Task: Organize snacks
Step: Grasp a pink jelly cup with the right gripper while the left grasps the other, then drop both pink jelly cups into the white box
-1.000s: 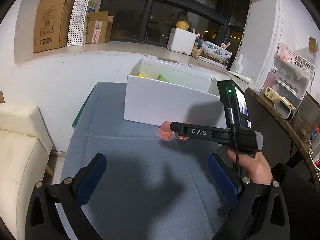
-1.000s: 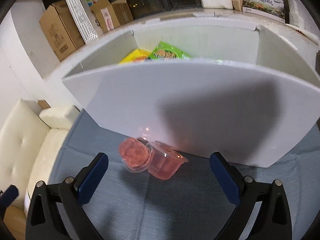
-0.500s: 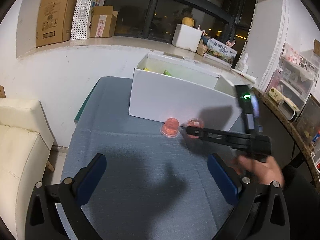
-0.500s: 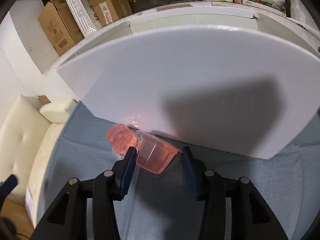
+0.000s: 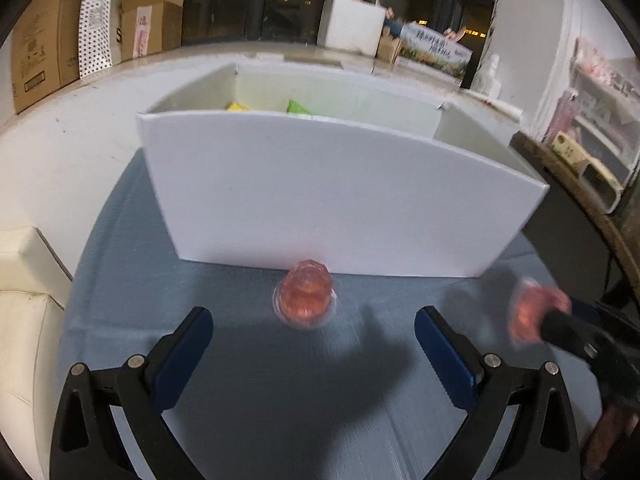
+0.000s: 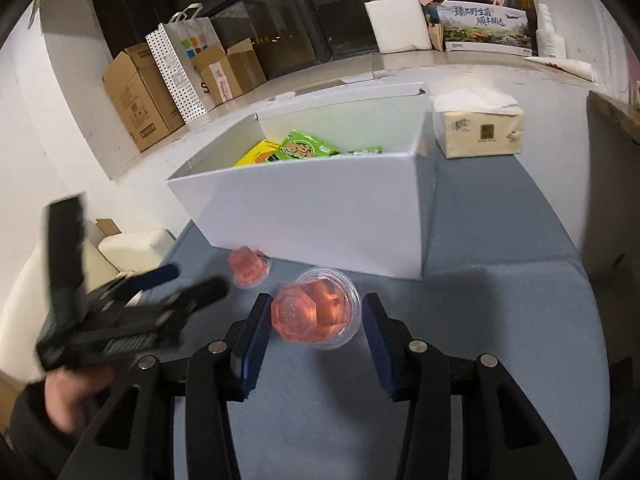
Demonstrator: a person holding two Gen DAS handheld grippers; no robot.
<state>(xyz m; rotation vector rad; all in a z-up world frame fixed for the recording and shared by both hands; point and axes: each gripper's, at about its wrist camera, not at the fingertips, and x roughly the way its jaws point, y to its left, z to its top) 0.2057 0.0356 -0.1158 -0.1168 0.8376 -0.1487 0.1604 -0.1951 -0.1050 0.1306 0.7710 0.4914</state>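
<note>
My right gripper (image 6: 314, 320) is shut on a pink jelly cup (image 6: 316, 312) and holds it above the blue tablecloth; that cup shows blurred at the right of the left wrist view (image 5: 534, 312). A second pink jelly cup (image 5: 306, 298) stands on the cloth just in front of the white box (image 5: 320, 196), also in the right wrist view (image 6: 249, 267). My left gripper (image 5: 312, 340) is open and empty, close behind this cup. The white box (image 6: 320, 216) holds yellow and green snack packets (image 6: 296, 150).
A tissue pack (image 6: 478, 132) sits right of the box. Cardboard boxes (image 6: 140, 96) and a dotted paper bag (image 6: 180, 64) stand on the window ledge. A cream sofa (image 5: 20, 312) is at the left. A dark shelf (image 5: 580, 216) is at the right.
My right gripper closed on one jelly cup and lifted it back and to the right, away from the box. My left gripper moved forward toward the other cup.
</note>
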